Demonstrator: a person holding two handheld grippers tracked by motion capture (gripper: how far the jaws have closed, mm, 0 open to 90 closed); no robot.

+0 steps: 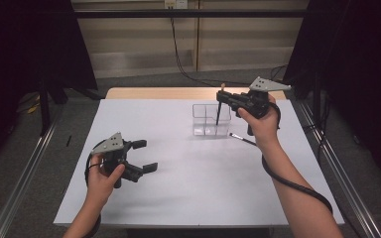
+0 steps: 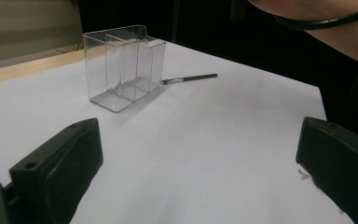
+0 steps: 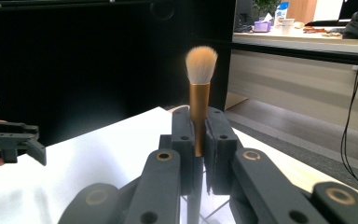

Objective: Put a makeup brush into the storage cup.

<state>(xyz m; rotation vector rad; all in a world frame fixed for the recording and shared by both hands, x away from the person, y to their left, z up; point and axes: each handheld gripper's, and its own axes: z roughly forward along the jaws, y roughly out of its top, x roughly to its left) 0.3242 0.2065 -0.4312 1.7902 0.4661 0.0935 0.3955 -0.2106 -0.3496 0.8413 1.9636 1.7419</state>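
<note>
Right gripper [image 3: 196,140]: clamped on the makeup brush [image 3: 199,93], held upright above the clear organizer [image 1: 210,120].
Right gripper view: tan bristles, gold ferrule.
Left gripper [image 1: 144,155]: jaws wide, nothing between.
Left gripper view: thin brush [image 2: 189,78] lying on surface [image 2: 223,140].

Black curtains [image 1: 25,44] flanked a white-topped table [image 1: 178,188] on grey carpet floor [image 1: 144,79]; beige panelled wall [image 1: 134,39] behind (dim light).

The table [image 1: 178,188] has a white top, with a bare wooden strip [image 1: 158,93] along its far edge. A clear box [image 1: 209,120] stands near the far edge. A thin dark brush [image 1: 242,139] lies flat just beside it, toward the right edge.
</note>
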